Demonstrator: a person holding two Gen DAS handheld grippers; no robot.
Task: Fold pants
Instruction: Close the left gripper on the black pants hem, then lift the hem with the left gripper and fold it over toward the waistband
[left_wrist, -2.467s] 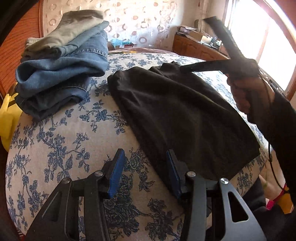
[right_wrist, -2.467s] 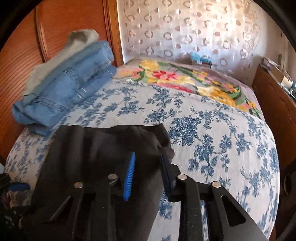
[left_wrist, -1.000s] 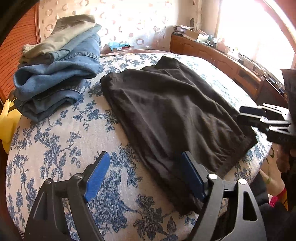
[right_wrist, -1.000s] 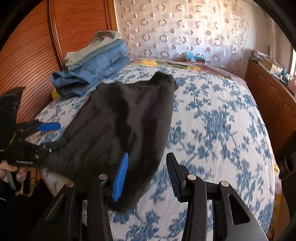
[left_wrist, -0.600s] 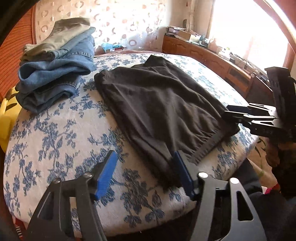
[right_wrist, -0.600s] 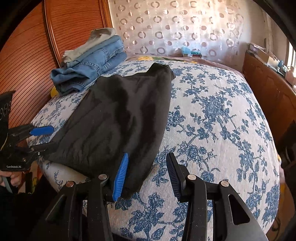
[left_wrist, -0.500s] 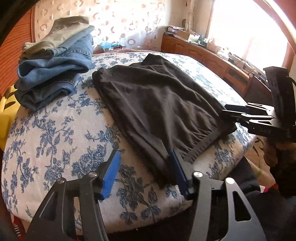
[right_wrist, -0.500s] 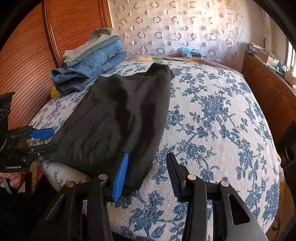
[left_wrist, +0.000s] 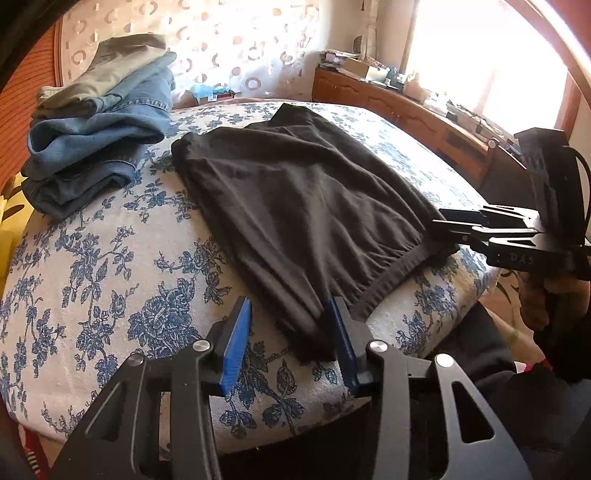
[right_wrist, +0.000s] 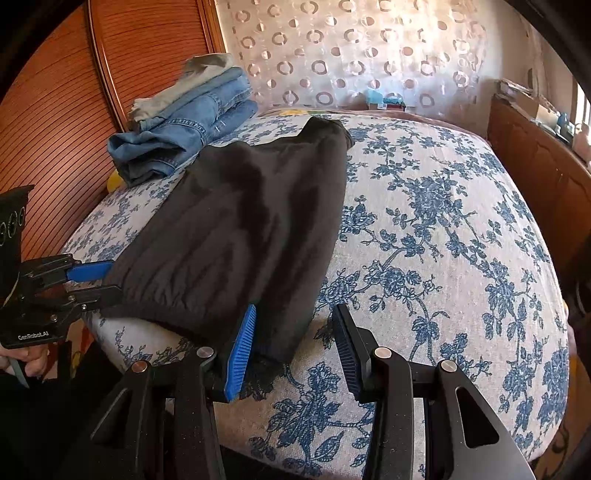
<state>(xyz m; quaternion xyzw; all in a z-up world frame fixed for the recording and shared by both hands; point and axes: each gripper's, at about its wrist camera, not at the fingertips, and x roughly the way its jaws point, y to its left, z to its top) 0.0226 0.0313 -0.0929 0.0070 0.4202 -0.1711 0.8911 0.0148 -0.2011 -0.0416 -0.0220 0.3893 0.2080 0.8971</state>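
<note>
Closing my left fingers (left_wrist: 291, 328) on the pants' (left_wrist: 295, 199) near corner at the bed's (left_wrist: 110, 258) near edge; my right fingers (right_wrist: 295, 339), half open, straddle the other corner. Pants lie already folded lengthwise; cross folds remain, I judge.

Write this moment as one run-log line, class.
step: grasp waistband corners | black pants: flat on bed | left gripper: jaws closing, corner between | right gripper: open at other corner

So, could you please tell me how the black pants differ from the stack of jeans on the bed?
The black pants lie spread flat in one dark layer; the stack of jeans is folded and piled, blue denim under a grey pair. The black pants reach the bed's near edge; the stack of jeans sits farther back. Both rest on the floral bedspread.
</note>
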